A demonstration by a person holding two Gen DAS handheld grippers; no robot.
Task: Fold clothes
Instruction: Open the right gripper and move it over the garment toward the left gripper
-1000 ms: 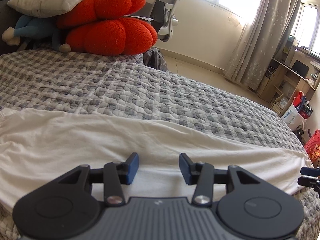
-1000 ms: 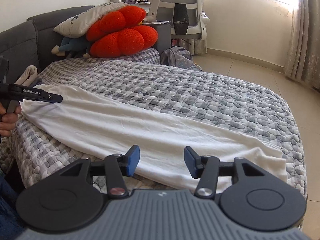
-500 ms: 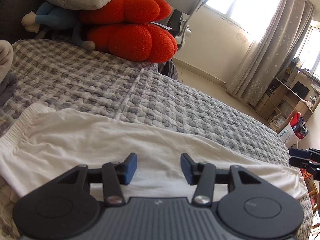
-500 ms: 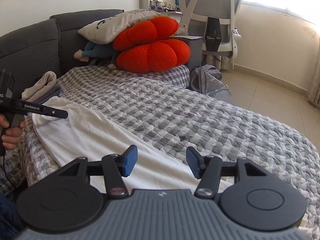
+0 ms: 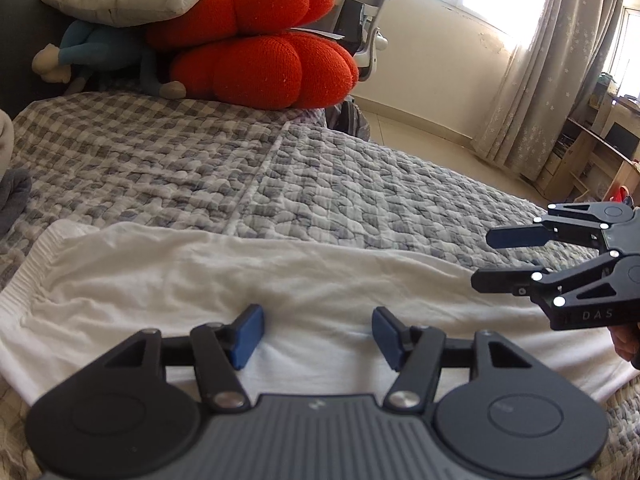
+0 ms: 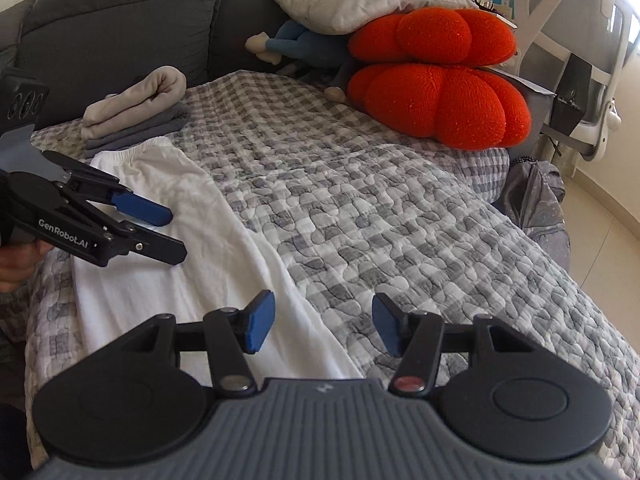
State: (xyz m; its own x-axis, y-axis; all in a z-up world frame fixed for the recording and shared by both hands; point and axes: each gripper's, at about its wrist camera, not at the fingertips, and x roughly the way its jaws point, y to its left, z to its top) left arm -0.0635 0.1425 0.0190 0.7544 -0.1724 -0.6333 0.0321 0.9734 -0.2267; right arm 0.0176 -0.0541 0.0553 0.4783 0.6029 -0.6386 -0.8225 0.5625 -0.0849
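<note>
Left gripper (image 5: 318,338) open over white garment (image 5: 304,292), spread flat along near edge of quilted bed (image 5: 320,184). Right gripper (image 6: 316,328) open, above garment's far edge. Only right view shows folded stack (image 6: 136,114) beyond waistband.

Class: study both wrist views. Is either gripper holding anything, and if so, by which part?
Nothing is held. The left gripper and right gripper both hover, jaws open, above the white garment.

The right tool's (image 6: 318,328) housing hides the white garment's (image 6: 224,240) near end.
</note>
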